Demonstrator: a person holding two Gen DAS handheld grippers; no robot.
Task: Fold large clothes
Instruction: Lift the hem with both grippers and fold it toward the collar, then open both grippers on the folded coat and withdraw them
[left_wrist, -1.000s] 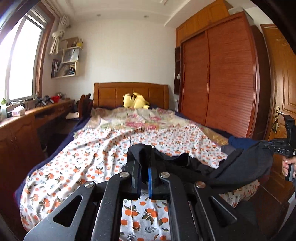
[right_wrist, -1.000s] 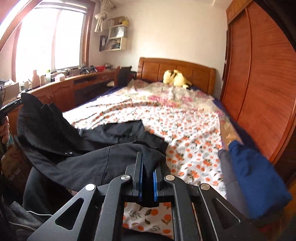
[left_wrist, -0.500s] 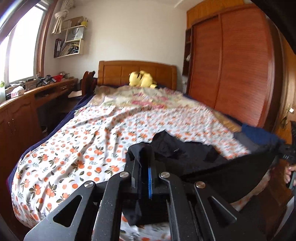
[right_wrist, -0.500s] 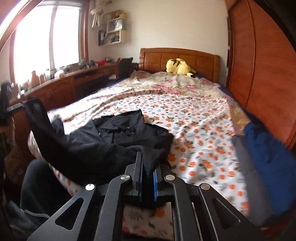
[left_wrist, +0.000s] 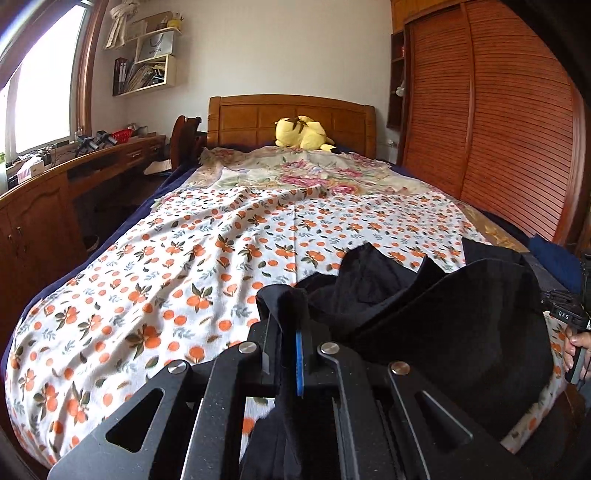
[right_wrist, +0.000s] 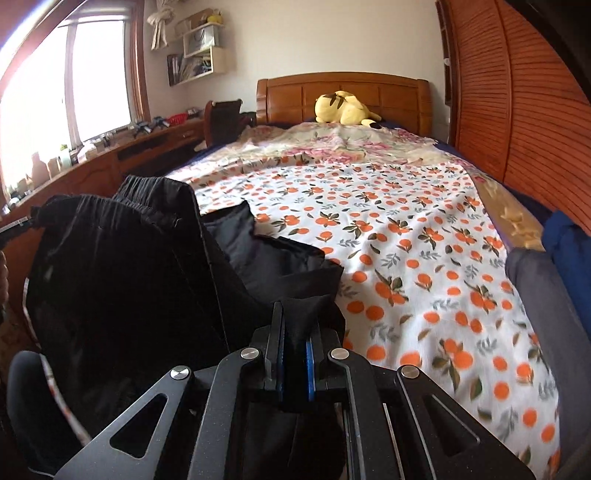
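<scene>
While the black trousers (right_wrist: 122, 280) hung stretched between both tools at the foot of the bed, part of the cloth lay on the orange-print sheet (left_wrist: 207, 266); the left gripper (left_wrist: 286, 332) was clamped on one black edge; the right gripper (right_wrist: 295, 332) pinched another fold; a yellow plush toy (left_wrist: 301, 133) sat by the headboard (left_wrist: 258, 118); a wooden wardrobe (left_wrist: 491, 122) stood beside the bed.
</scene>
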